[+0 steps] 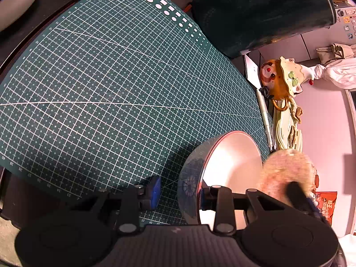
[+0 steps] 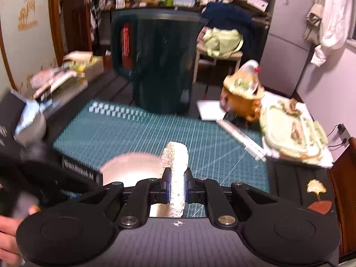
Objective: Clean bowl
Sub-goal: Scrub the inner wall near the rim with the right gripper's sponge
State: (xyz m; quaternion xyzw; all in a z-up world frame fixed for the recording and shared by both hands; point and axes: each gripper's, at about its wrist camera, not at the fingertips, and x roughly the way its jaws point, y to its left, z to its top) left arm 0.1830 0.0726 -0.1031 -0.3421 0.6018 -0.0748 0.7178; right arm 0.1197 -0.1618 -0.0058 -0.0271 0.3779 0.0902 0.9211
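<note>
We are holding the bowl (image 1: pixel 231 166) tipped up on edge over the near right corner of the green cutting mat (image 1: pixel 111 89), with the left gripper (image 1: pixel 180 197) clamping its rim: one blue pad sitting outside the patterned wall, the other finger (image 1: pixel 205 194) inside against the pale glazed interior, so the jaws are gripping the bowl wall, partly parted by it. The right gripper (image 2: pixel 177 188) is squeezing a white scrub sponge (image 2: pixel 176 166) hard, jaws nearly together, sponge standing on edge just beside the bowl's open face; whether it is touching the glaze we cannot tell, since that view is blurring. We are judging the bowl as ceramic: stiff, fairly heavy for a rim pinch, slick on the glaze, chippable if dropped, so the rim hold needs to be staying firm while wiping pressure is coming from the opposite side. The sponge is soft and light, compressing easily, best taken across its middle as now. A dark kettle (image 2: pixel 160 64) is standing at the mat's far edge, well apart.
</note>
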